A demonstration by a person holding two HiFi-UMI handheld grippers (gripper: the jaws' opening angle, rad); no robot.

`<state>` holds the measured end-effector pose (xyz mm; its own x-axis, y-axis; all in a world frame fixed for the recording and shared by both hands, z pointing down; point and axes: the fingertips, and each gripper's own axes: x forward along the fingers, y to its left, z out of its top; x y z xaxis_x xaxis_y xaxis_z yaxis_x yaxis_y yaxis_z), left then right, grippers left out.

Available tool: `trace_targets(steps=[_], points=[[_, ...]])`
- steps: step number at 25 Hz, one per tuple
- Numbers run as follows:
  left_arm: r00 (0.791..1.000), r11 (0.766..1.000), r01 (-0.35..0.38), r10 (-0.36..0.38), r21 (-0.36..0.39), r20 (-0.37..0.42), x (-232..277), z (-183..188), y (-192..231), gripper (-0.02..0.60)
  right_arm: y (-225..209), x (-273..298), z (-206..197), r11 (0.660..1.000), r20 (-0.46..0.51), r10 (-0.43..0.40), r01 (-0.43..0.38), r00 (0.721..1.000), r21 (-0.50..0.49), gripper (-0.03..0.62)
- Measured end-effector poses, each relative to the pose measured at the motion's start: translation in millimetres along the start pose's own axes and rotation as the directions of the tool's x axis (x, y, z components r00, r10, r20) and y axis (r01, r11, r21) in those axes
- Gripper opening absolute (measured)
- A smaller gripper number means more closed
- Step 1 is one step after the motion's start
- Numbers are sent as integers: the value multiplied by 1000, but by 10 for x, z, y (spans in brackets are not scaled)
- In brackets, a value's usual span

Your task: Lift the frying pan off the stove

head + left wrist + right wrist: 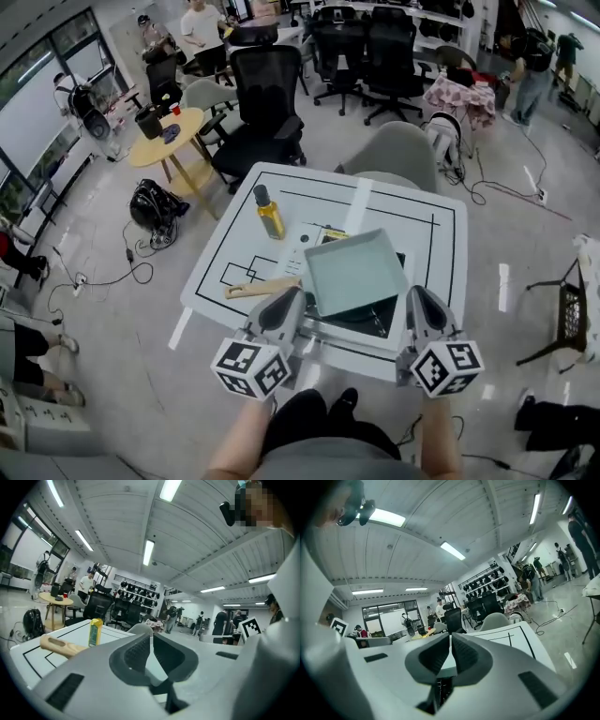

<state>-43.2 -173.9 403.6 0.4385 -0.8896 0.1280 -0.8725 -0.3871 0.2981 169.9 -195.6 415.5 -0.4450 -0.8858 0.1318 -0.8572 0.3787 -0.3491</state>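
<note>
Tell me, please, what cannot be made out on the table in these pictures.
Head view: the teal tray covers most of a dark thing under it; pan or stove, unclear.
Head view: the label on the bottle is too small to read.
Left gripper view: the left gripper blocks the near table.
Right gripper view: the right gripper blocks the table's middle.

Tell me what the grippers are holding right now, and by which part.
Nothing: left gripper and right gripper are both shut empty, beside the pan.
</note>
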Motion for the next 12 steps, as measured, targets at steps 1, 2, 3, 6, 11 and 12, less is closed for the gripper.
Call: trace_targets(steps=[1,2,3,6,11,12], points=[[1000,1000,-23,23,-13,-3,-34,-38,27,12,-12,23,-17,1000,-10,12,-12,1000,1,6],[999,999,-44,44,-27,-7,-61,-76,56,23,-23,48,-29,1000,-18,22,-22,1000,3,9],[998,997,-61,61,-43,-12,-81,-111,87,39,-30,72,-37,1000,-23,31,-30,999,6,12],[996,992,-88,86,-95,-28,-114,-209,159,62,-45,122,-44,999,-31,42,-42,999,7,15],[993,982,-99,88,-158,-74,-158,-437,261,109,-62,186,-100,999,-37,34,-34,999,9,17],[992,979,-102,88,-179,-85,-159,-494,283,124,-68,189,-117,1000,-41,31,-31,999,6,15]])
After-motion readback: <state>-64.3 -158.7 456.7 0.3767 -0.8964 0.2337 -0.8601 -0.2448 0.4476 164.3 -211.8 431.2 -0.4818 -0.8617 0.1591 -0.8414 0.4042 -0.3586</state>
